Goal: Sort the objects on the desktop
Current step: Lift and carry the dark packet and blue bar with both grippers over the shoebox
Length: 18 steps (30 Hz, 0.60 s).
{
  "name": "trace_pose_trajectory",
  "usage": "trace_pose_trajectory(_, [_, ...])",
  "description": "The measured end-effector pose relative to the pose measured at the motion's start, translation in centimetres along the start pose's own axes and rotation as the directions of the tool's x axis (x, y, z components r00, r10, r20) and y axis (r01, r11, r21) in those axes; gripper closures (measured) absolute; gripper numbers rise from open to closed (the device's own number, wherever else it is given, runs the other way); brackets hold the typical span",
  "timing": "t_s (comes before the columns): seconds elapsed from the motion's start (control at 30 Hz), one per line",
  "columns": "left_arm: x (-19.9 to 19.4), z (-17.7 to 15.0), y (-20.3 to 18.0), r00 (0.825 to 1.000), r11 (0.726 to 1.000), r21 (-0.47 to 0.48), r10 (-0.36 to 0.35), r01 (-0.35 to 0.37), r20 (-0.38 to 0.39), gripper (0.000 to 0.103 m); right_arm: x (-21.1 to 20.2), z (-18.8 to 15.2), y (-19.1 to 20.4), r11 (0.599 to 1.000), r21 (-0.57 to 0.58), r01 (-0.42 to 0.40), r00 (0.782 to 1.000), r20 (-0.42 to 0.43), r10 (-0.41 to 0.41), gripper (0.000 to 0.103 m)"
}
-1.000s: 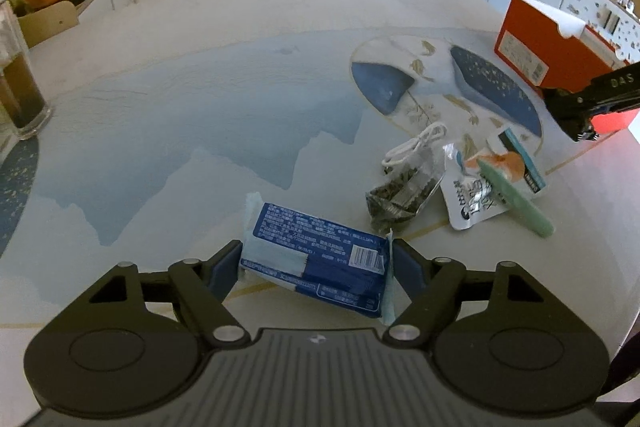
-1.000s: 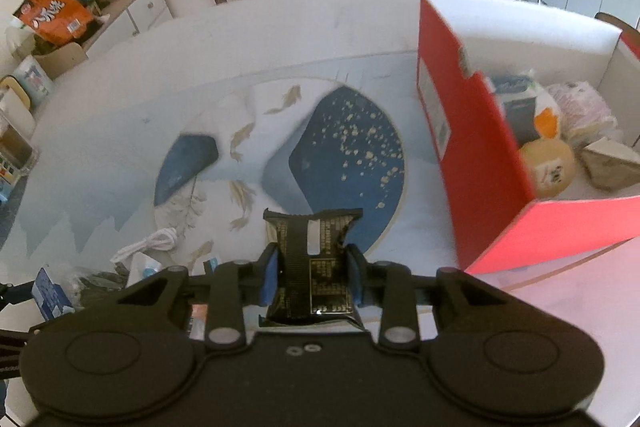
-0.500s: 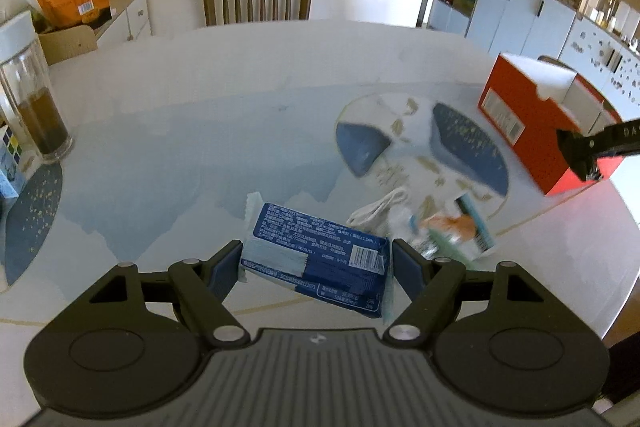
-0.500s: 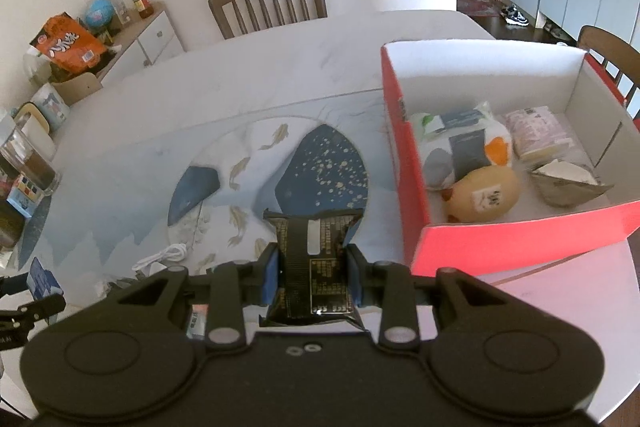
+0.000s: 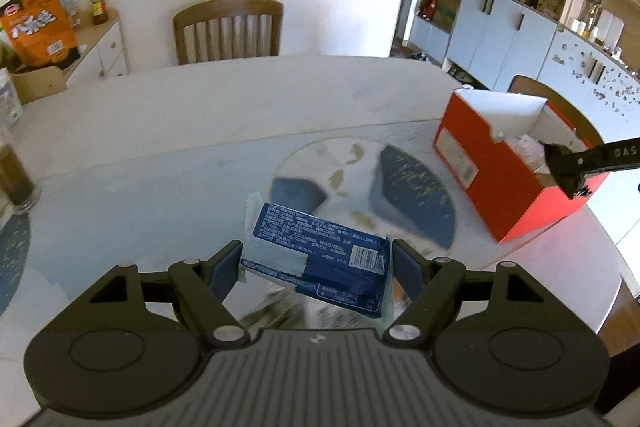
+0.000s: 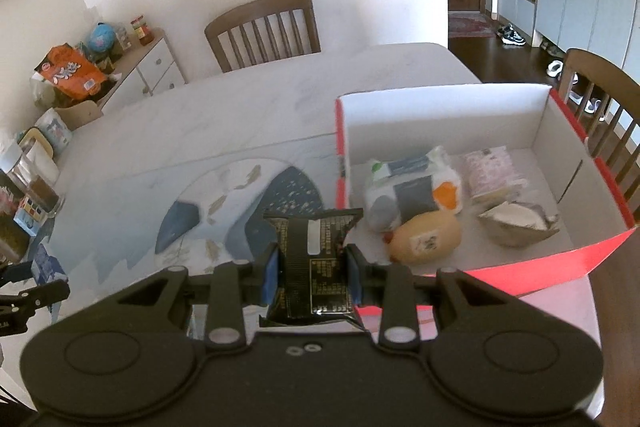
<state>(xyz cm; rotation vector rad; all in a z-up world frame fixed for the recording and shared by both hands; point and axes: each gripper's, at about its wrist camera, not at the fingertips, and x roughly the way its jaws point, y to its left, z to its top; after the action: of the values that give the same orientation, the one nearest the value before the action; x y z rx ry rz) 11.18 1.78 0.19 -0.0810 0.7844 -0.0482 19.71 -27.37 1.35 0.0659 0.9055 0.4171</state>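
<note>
1. Between the fingers of the left gripper [image 5: 318, 261], in the near middle of the left wrist view, a blue packet [image 5: 316, 259] lies crosswise; its left end meets the left pad and its crimped right end meets the right pad. The jaws stand wide, closed on the packet's full length, and the packet hangs clear above the table [image 5: 200, 131].
2. The packet tilts, its far-left corner higher in the picture and its barcode end lower right, with white print facing up.
3. Below and behind the packet, the few small things on the table are blurred and cannot be told apart.
4. To the far right in that view stands the red box [image 5: 480, 179], open at the top, with the tip of the right gripper [image 5: 568, 175] over its near-right part.
5. In the right wrist view, the right gripper [image 6: 312, 267] has its jaws narrowly set, pinching a black packet [image 6: 312, 259] by its two long sides; the packet stands upright between the blue pads, its crimped top spreading wider above them.
6. The black packet sits just left of the red box's [image 6: 532, 267] near-left corner, above the table.
7. Inside the box lie a white pouch [image 6: 412, 187], a tan rounded packet [image 6: 424, 239], a pink packet [image 6: 492, 175] and a silvery wrapper [image 6: 516, 223].
8. At the far left edge of this view, the left gripper [image 6: 24, 295] shows dimly with the blue packet.
</note>
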Motion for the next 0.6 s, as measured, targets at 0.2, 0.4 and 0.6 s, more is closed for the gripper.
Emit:
trace_pose_trajectory(0.2, [1.0,1.9,-3.5,1.0,0.999,0.029,-0.023,0.022,0.012,0.024,-0.6,1.0,-2.6,1.0,0.002,-0.008,1.0,0.009,0.008,0.069])
trace_pose_trajectory(0.4, [2.4,3.6,-7.3,0.998,0.996,0.065,-0.056,0.056,0.01,0.024,-0.9,1.8,-5.5,1.0,0.008,-0.008,1.0,0.013,0.008,0.069])
trace_pose_trajectory(0.6, [3.9,5.2,-11.3,0.996,0.99,0.103,-0.093,0.092,0.008,0.024,-1.0,2.3,-8.1,1.0,0.017,-0.011,1.0,0.009,0.011,0.069])
